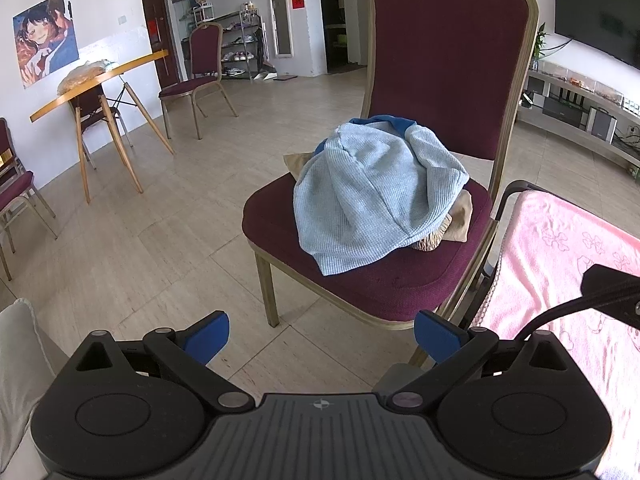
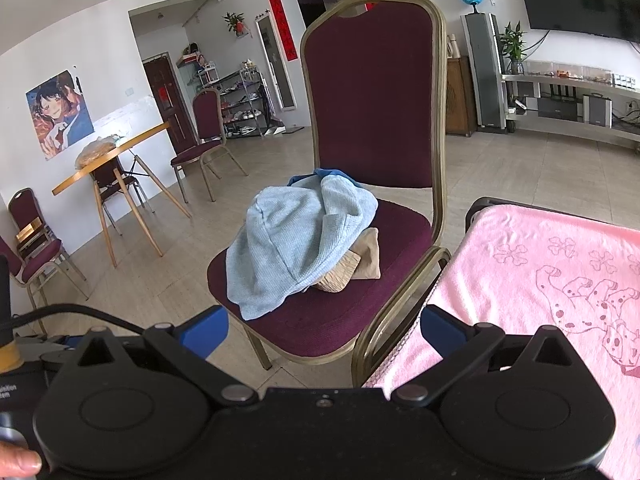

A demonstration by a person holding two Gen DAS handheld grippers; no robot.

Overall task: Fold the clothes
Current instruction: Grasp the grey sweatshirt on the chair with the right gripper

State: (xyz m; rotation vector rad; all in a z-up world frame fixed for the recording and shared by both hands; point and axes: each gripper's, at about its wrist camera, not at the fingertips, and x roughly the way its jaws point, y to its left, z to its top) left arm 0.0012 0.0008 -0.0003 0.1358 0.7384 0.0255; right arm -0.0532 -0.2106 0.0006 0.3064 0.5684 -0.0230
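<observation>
A crumpled light-blue knit garment (image 1: pixel 372 196) (image 2: pixel 296 240) lies heaped on the seat of a maroon chair (image 1: pixel 400 292) (image 2: pixel 352 312), over a beige cloth (image 1: pixel 456 220) (image 2: pixel 360 264) and a darker blue piece (image 1: pixel 392 122) (image 2: pixel 324 174). My left gripper (image 1: pixel 322 336) hangs open in front of the chair, well short of the pile, with nothing between its blue fingertips (image 1: pixel 208 336). In the right wrist view my right gripper (image 2: pixel 324 332) is open too, empty, near the seat's front corner.
A pink patterned towel covers a surface (image 1: pixel 560 280) (image 2: pixel 540 280) right of the chair. A wooden table (image 1: pixel 96 80) (image 2: pixel 116 156) and more maroon chairs (image 1: pixel 204 76) (image 2: pixel 208 128) stand at the back left. A TV shelf (image 2: pixel 576 96) runs along the right wall. A white cushion (image 1: pixel 16 352) lies at lower left.
</observation>
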